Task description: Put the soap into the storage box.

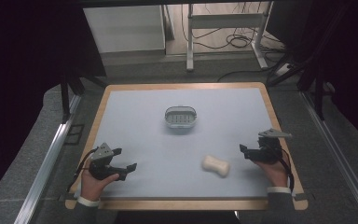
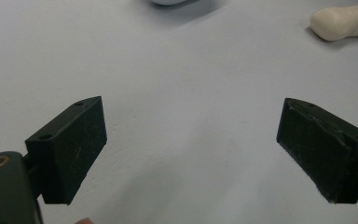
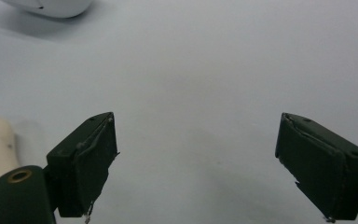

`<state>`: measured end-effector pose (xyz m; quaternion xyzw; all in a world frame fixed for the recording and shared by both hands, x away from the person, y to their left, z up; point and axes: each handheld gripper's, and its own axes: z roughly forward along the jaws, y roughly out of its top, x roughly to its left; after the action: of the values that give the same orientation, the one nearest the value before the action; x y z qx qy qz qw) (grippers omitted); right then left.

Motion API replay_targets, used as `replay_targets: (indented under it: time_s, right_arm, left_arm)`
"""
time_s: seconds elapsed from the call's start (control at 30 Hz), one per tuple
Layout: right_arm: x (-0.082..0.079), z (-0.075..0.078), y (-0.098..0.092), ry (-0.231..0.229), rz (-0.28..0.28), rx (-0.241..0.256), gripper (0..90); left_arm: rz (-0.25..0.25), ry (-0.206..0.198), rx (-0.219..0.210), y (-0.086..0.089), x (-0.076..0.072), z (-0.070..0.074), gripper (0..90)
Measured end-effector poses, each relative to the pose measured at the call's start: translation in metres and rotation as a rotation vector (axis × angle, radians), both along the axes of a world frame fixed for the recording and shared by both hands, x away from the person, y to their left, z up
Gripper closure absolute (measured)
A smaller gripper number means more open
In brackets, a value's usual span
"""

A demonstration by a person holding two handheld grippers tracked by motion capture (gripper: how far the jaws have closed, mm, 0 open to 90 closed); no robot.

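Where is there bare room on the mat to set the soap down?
Most of the mat is bare. The widest free patch lies between the left gripper, the soap and the dish. The far corners either side of the dish are free too. The tightest spot is between the soap and the right gripper, whose jaws stand open.

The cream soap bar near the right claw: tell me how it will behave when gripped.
The soap bar looks solid and waisted, so probably stiff, with the narrow middle the easiest grip. Its smooth, rounded surface may slip between flat pads. Lying flat on the table, it seems unlikely to roll.
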<state>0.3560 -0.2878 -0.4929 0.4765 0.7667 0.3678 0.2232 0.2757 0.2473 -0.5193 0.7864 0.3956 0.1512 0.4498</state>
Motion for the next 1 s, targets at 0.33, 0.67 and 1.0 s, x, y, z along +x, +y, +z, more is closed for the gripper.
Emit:
replay_targets:
  time_s: [0.33,0.67,1.0]
  right_arm:
    - [-0.001,0.000,0.007,-0.012,0.040,-0.022,12.6]
    - [-0.002,0.006,0.007,-0.014,0.057,-0.013,13.0]
    - [-0.004,0.021,0.015,-0.005,0.113,-0.063,15.4]
  left_arm:
    - [-0.001,0.003,0.004,-0.001,0.000,-0.001,8.8]
    - [0.001,0.008,0.004,0.000,-0.001,0.000,8.6]
    - [0.002,0.004,-0.017,0.001,-0.002,0.002,8.6]
